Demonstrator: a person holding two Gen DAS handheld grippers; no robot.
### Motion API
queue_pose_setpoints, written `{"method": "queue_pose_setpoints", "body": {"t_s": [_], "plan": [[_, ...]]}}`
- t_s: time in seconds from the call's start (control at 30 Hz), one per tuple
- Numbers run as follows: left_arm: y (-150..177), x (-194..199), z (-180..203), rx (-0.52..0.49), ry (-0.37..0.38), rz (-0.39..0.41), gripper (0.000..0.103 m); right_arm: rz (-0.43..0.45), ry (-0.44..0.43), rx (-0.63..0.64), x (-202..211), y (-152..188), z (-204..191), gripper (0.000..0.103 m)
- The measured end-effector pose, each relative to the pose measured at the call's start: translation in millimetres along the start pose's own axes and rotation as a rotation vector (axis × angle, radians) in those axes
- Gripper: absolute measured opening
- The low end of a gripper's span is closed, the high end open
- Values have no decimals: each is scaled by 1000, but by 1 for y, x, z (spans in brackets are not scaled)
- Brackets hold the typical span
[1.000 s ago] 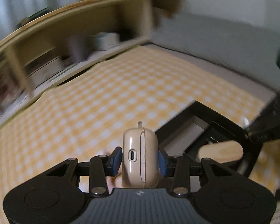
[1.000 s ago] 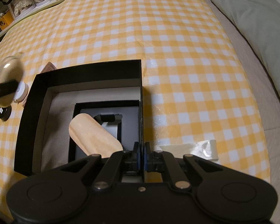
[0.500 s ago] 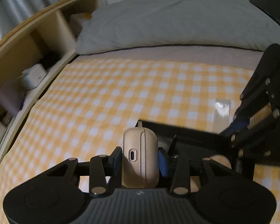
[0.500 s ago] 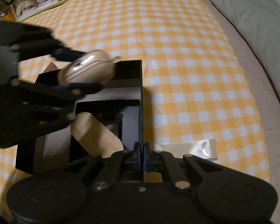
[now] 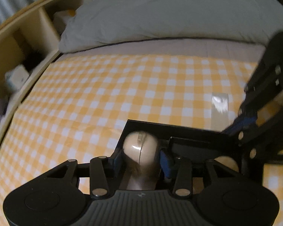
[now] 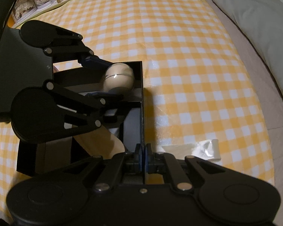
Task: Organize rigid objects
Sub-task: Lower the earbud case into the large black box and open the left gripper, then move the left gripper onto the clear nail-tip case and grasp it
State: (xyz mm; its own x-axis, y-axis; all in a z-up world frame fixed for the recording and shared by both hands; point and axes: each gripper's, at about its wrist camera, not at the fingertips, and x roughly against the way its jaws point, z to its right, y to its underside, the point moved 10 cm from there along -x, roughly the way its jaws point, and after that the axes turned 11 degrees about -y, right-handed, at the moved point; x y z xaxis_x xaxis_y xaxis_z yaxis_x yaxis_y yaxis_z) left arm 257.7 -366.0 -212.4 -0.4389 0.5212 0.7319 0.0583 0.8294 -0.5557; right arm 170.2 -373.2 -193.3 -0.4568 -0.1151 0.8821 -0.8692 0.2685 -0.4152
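My left gripper (image 5: 140, 159) is shut on a beige earbuds case (image 5: 140, 148), tipped forward over the far corner of an open black box (image 5: 171, 127). In the right wrist view the case (image 6: 119, 78) hangs inside the box's far right corner, between the left gripper's blue pads. My right gripper (image 6: 143, 157) is shut on the box's right wall (image 6: 142, 101) at its near end. A light wooden oval piece (image 6: 101, 141) lies in the box's inner compartment, partly hidden by the left gripper.
The box sits on a yellow-and-white checked cloth (image 6: 188, 66) on a bed. A clear plastic wrapper (image 6: 203, 147) lies right of the box. A grey pillow (image 5: 160, 18) lies beyond. Wooden shelves (image 5: 18, 43) stand on the left.
My left gripper has carried the earbuds case over the box and tilted it downward into the far corner. My right gripper has kept its hold on the box wall.
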Motion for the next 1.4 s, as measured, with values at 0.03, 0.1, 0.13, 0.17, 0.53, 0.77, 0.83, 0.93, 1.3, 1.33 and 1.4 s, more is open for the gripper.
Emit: {"method": "queue_pose_setpoints", "body": {"t_s": [0.03, 0.1, 0.13, 0.17, 0.53, 0.77, 0.83, 0.93, 1.3, 1.33, 1.4], "plan": [[0, 2, 0, 17, 8, -2, 53, 0, 0, -1, 1, 0, 1, 4], [0, 6, -1, 38, 3, 4, 59, 0, -2, -3, 1, -1, 2, 4], [0, 8, -2, 45, -3, 9, 62, 0, -3, -4, 1, -1, 2, 4], [0, 10, -3, 49, -5, 13, 62, 0, -2, -5, -1, -2, 3, 4], [6, 37, -9, 122, -9, 7, 77, 1, -5, -15, -5, -4, 3, 4], [11, 67, -18, 267, -20, 11, 96, 1, -4, -10, -5, -4, 3, 4], [12, 77, -21, 297, -39, 15, 100, 2, -3, -10, -5, -4, 2, 4], [15, 93, -23, 321, -65, 21, 103, 2, -4, -11, -6, -5, 2, 4], [40, 150, -31, 548, -188, 11, 103, 2, -3, -8, -6, -4, 1, 4], [43, 155, -32, 567, -199, 13, 103, 3, -4, -11, -6, -3, 0, 4], [49, 166, -35, 606, -225, 19, 103, 3, -5, -12, -6, -3, 0, 4]]}}
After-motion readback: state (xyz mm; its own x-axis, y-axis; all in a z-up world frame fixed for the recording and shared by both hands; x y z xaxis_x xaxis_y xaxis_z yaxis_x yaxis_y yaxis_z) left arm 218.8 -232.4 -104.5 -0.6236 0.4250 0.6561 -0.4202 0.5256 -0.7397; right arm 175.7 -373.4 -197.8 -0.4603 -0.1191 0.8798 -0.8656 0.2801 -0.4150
